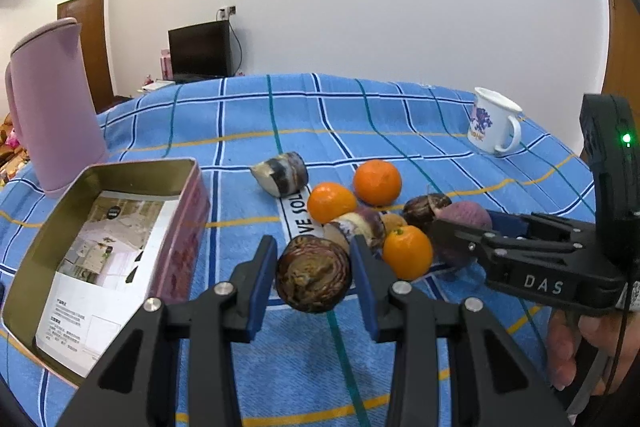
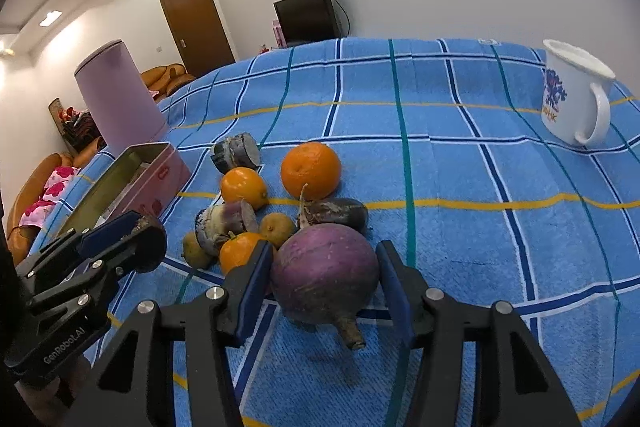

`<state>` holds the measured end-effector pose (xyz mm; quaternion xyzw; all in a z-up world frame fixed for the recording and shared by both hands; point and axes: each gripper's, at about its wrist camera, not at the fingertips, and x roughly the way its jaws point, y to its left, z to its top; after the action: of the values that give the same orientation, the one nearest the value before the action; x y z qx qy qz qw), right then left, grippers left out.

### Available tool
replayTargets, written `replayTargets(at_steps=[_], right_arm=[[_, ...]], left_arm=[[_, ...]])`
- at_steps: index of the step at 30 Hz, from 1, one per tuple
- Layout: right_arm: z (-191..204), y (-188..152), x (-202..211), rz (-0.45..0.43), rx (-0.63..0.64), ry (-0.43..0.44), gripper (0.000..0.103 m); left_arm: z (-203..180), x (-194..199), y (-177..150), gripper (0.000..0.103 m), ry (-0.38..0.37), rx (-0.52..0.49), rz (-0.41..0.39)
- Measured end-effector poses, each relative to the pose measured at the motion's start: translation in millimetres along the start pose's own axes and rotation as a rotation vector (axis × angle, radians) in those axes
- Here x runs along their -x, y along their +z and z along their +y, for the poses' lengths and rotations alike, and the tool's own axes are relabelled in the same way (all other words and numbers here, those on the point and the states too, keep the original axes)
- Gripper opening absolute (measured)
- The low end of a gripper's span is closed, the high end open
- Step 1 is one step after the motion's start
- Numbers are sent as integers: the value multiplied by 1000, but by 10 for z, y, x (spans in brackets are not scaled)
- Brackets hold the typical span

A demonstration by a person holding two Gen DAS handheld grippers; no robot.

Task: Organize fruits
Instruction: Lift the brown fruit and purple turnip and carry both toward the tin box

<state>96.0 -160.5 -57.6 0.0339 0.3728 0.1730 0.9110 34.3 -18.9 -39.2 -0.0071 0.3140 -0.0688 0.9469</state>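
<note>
Left hand-held gripper pinching a dark sugarcane chunk, lifted clear of the blue checked cloth, cut end facing the camera. Open tin box just to its left, nearer this hand than the other. Right hand-held gripper spread around a purple turnip resting on the cloth, root toward the camera, pads not visibly pressing.

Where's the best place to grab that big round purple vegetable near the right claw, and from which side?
Grip the purple vegetable across its widest round middle, coming from the near side, tilted downward. Its stubby root points toward the right claw, so keep the pads above it.
</note>
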Motion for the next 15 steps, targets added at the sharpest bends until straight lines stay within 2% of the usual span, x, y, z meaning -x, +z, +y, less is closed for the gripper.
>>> replayTargets(at_steps=[15], right_arm=[[96,-12,182,-103,59,25,55]], left_arm=[[18,119,-1,39,38,15,-67]])
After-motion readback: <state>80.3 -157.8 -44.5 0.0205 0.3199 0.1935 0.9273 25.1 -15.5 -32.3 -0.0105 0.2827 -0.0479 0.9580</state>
